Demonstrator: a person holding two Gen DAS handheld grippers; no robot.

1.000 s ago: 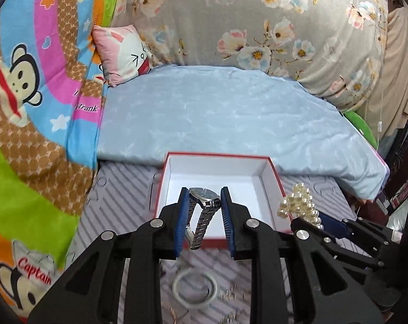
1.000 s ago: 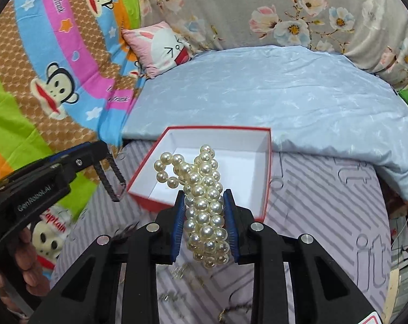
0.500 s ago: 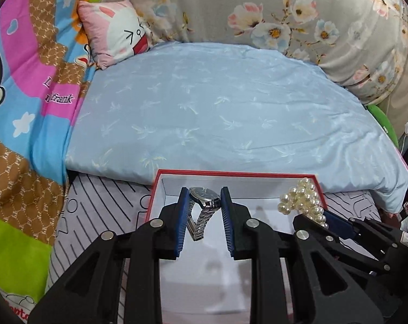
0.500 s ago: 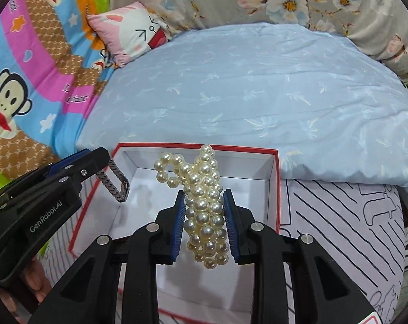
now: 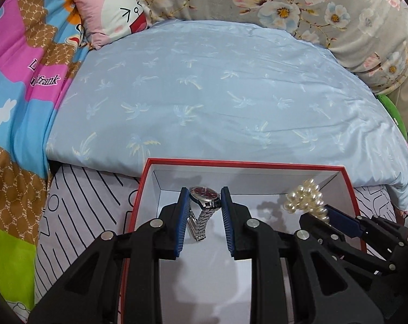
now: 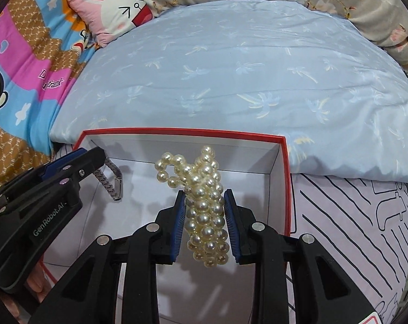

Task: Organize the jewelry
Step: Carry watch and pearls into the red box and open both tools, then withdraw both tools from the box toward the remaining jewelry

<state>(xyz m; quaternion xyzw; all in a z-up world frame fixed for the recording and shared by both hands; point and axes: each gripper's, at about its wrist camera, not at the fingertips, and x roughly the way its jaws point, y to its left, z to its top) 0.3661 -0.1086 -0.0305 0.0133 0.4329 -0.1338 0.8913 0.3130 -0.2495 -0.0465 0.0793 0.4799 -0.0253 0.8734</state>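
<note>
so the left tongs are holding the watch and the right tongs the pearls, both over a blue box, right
Not quite: the box is red-rimmed with a white inside, not blue, as the right wrist view shows. The left tongs do hold the watch and the right tongs the pearls over it.
</note>
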